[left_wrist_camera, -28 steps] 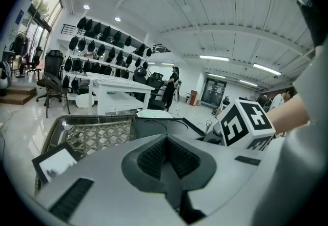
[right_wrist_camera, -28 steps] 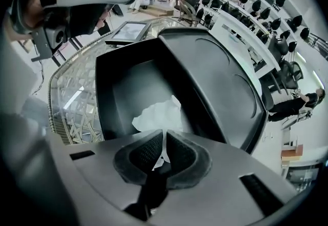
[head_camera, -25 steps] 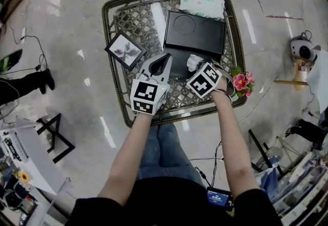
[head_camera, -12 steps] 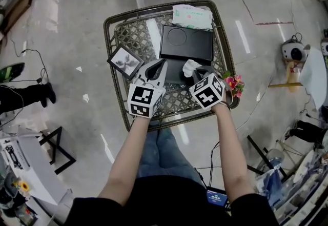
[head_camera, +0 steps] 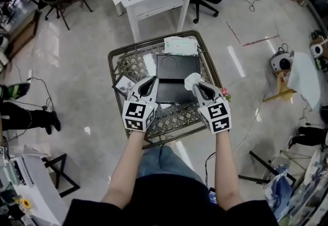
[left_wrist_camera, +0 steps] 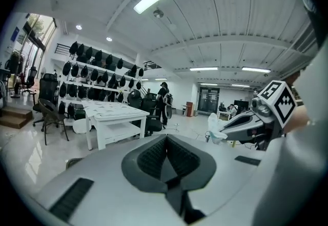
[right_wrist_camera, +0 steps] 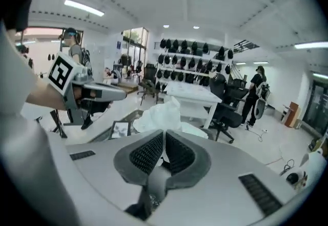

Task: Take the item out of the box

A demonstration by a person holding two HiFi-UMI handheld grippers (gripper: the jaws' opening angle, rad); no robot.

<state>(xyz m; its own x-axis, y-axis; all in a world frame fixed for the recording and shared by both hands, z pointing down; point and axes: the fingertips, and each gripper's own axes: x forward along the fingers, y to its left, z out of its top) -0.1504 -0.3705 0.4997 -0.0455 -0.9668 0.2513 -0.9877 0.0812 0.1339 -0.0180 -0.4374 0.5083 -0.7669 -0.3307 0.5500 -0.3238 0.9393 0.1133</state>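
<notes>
Head view: we list the right gripper with its jaws pressed together on a white tissue, held above the near right corner of the black box and, as far as we can judge, clear of it. The box lies open and flat on the wicker table. A small picture frame is at its left and a green-printed packet at its far side. The left gripper hangs over the box's near left corner. The tissue is a crumpled wad with no strong long axis, and its free end points away from the jaw tips, toward the far side of the table.

Left gripper view: we find the left gripper with its jaws closed against each other and nothing between them. Across from it the right gripper carries the tissue at its tip, the loose part bunched forward of the jaws.

Right gripper view: the right gripper pinches the lower fold of the tissue, and the bulk billows up and beyond the pads. The picture frame shows below and the left gripper at the left.

Handling, by our judgement: the tissue is very light, soft and limp, not slippery, and easy to tear. It will sag and flutter, so a pinch on a gathered fold near its base, as here, suits it better than one on a thin free edge.
</notes>
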